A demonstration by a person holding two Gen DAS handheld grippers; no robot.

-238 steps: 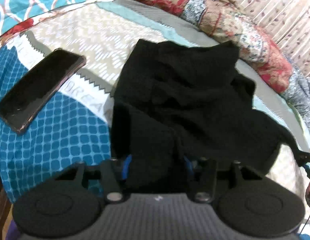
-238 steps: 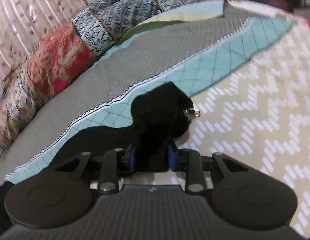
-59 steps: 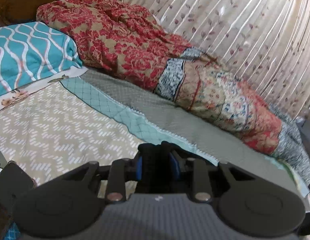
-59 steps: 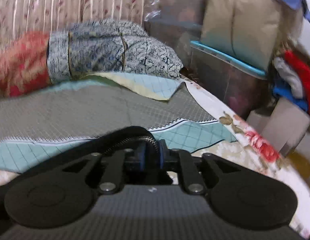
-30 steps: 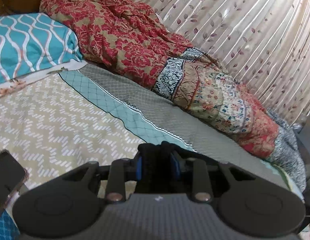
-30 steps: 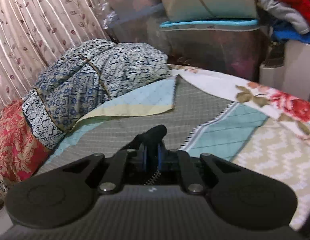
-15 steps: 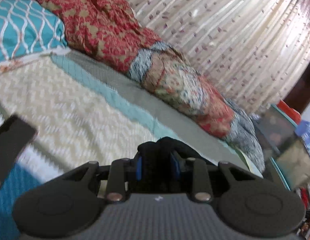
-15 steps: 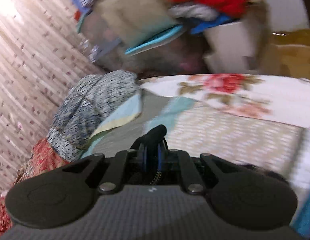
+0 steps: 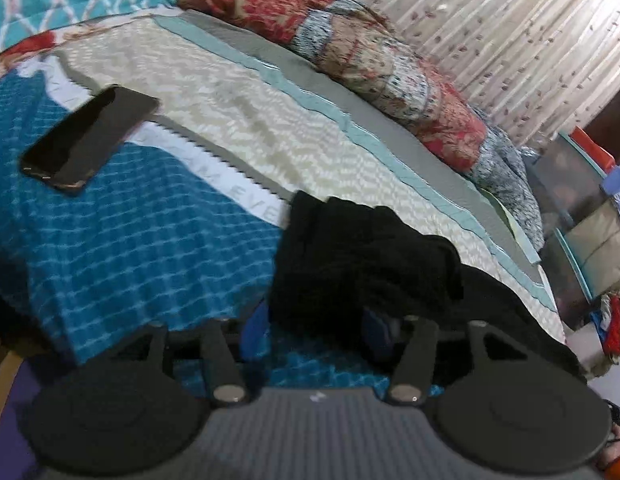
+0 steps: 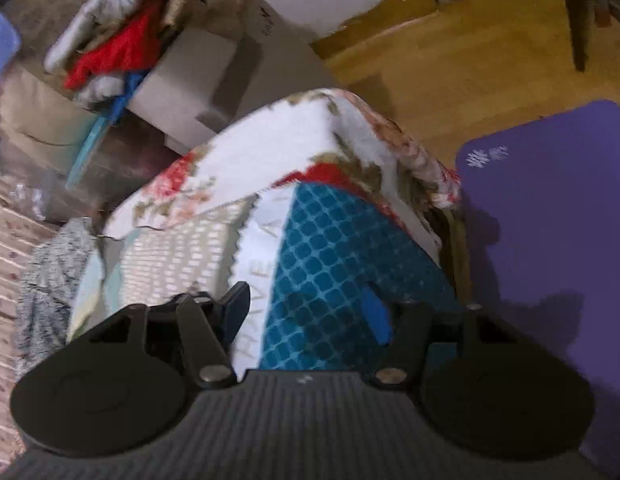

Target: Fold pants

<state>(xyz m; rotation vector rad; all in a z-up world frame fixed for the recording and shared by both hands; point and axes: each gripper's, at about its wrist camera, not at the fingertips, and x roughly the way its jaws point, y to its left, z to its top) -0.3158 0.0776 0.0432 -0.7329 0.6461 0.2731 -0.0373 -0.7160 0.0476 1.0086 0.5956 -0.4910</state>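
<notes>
The black pants (image 9: 362, 264) lie bunched on the patterned bedspread (image 9: 149, 248), their near edge just ahead of my left gripper (image 9: 314, 330). Its jaws are opening. The blue pads (image 9: 254, 330) stand on either side of the cloth's edge and do not press on it. In the right wrist view my right gripper (image 10: 305, 312) is opening too, over the bedspread (image 10: 330, 240) near the bed's corner, with nothing between its fingers. A dark scrap with a metal glint shows behind its left finger (image 10: 233, 308).
A dark phone (image 9: 89, 140) lies on the bedspread to the left. A rolled quilt (image 9: 370, 56) and curtains line the far side. Beyond the bed's corner are a purple mat (image 10: 550, 240), wooden floor, a cardboard box (image 10: 213, 72) and piled clothes.
Both grippers came down toward the near side of the bed, opened and let go of the black pants. The right view rolled round to the bed's corner and floor.
</notes>
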